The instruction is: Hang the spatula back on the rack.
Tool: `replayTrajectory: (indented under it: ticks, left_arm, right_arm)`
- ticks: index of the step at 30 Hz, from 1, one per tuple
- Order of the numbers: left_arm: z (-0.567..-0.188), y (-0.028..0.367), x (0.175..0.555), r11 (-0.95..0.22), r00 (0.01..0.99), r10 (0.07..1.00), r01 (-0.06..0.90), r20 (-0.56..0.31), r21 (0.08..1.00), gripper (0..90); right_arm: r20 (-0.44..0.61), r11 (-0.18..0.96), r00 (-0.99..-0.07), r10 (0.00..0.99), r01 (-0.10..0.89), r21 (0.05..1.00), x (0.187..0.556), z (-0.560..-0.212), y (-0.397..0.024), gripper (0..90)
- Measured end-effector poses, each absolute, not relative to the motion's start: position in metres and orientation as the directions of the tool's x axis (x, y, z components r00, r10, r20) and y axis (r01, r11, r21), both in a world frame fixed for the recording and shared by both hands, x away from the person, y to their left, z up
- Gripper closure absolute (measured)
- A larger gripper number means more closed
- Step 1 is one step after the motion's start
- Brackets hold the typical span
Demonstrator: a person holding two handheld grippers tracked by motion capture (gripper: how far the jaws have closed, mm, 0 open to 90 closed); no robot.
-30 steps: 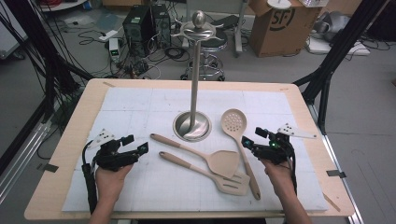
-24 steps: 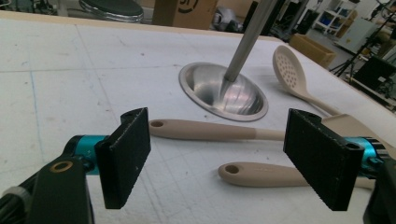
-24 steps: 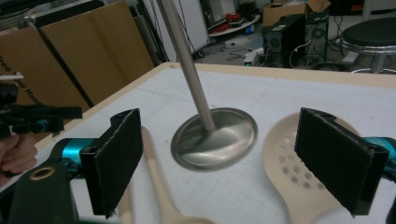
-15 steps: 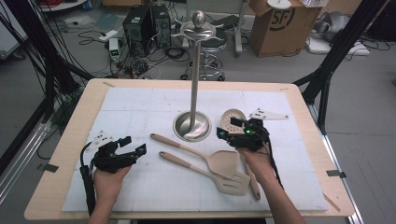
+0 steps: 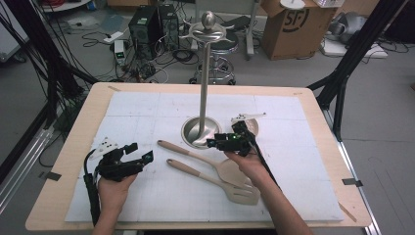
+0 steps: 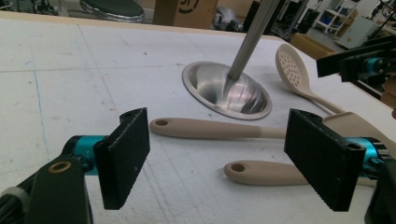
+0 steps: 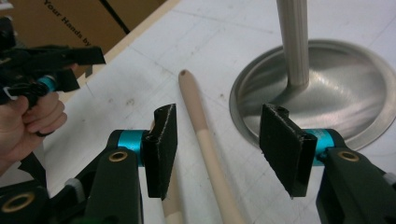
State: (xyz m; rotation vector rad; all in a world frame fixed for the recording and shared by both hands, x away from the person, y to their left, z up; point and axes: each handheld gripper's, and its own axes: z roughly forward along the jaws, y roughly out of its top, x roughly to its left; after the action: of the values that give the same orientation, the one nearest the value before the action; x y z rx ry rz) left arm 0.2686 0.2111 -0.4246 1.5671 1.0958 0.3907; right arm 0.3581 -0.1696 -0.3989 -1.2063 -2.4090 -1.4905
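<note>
right gripper point(image 5: 219, 143) hangs with its jaws spread wide over the handle of the spoon point(image 5: 198, 154) — beside the round steel base of the utensil stand point(image 5: 203, 88). left gripper point(image 5: 139, 152) rests wide open near the table's point(image 5: 68, 147) left edge, well apart from the slotted turner point(image 5: 215, 180); a skimmer point(image 6: 292, 70) lies beyond the base.

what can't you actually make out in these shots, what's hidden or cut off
- Skimmer spoon: in the high view the right gripper and hand cover most of it.
- Spatula blade: the left gripper view's own jaw blocks it.
- Spoon handle: the right gripper view's bottom edge cuts off its bowl end.
- Stand hooks: too small in the high view to count.
</note>
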Motion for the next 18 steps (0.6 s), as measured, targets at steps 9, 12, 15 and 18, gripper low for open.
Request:
replayTrajectory:
  ticks: [9,12,15,18]
  left_arm:
    - [-0.428,0.211,0.271,0.067,0.505,0.805,0.444,-0.311,0.894,23.2]
    - [-0.428,0.212,0.271,0.066,0.506,0.805,0.442,-0.310,0.894,23.2]
    - [-0.428,0.212,0.271,0.070,0.504,0.804,0.448,-0.316,0.891,23.2]
    - [-0.428,0.211,0.271,0.069,0.505,0.803,0.449,-0.316,0.891,23.2]
  right_arm:
    - [0.481,0.330,-0.667,0.569,0.721,0.609,0.369,-0.413,-0.153,50.6]
    - [0.526,0.338,-0.628,0.574,0.766,0.547,0.374,-0.423,-0.151,50.9]
    - [0.513,0.380,-0.614,0.600,0.783,0.492,0.374,-0.430,-0.149,50.9]
    - [0.502,0.408,-0.617,0.606,0.783,0.470,0.374,-0.433,-0.146,51.2]
